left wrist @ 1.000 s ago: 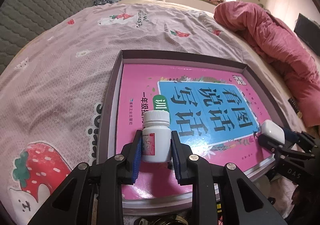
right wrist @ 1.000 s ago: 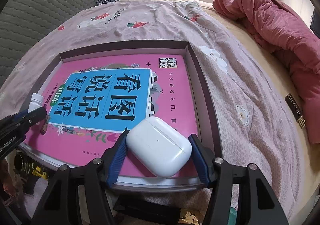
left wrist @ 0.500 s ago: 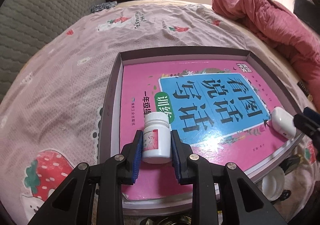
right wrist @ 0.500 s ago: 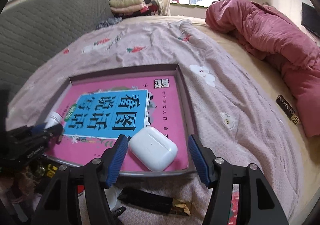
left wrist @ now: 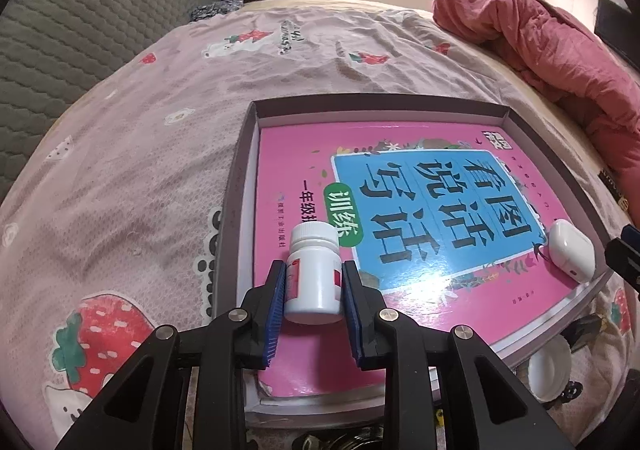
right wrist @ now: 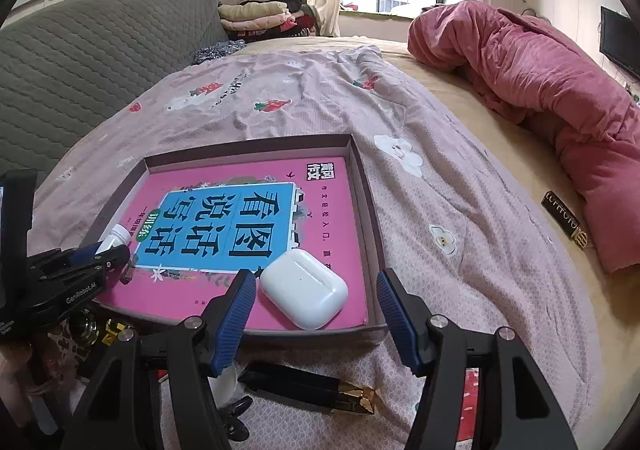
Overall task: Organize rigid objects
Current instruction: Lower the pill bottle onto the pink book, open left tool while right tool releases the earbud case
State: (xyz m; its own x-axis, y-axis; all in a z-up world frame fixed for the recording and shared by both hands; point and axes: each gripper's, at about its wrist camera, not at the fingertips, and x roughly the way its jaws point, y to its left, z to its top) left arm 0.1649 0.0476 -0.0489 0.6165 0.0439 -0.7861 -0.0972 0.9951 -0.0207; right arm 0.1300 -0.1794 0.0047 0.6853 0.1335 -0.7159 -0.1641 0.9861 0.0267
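Bottle [left wrist: 313,270] on the left, white, pinched upright between the blue pads of the left gripper [left wrist: 313,300], standing on the pink book [left wrist: 420,250] inside the shallow tray [left wrist: 236,217]. Across the cover, the white earbud case [right wrist: 303,294] lies near the tray's front right corner, just ahead of the right gripper [right wrist: 316,316], whose jaws are spread wide, touching nothing.
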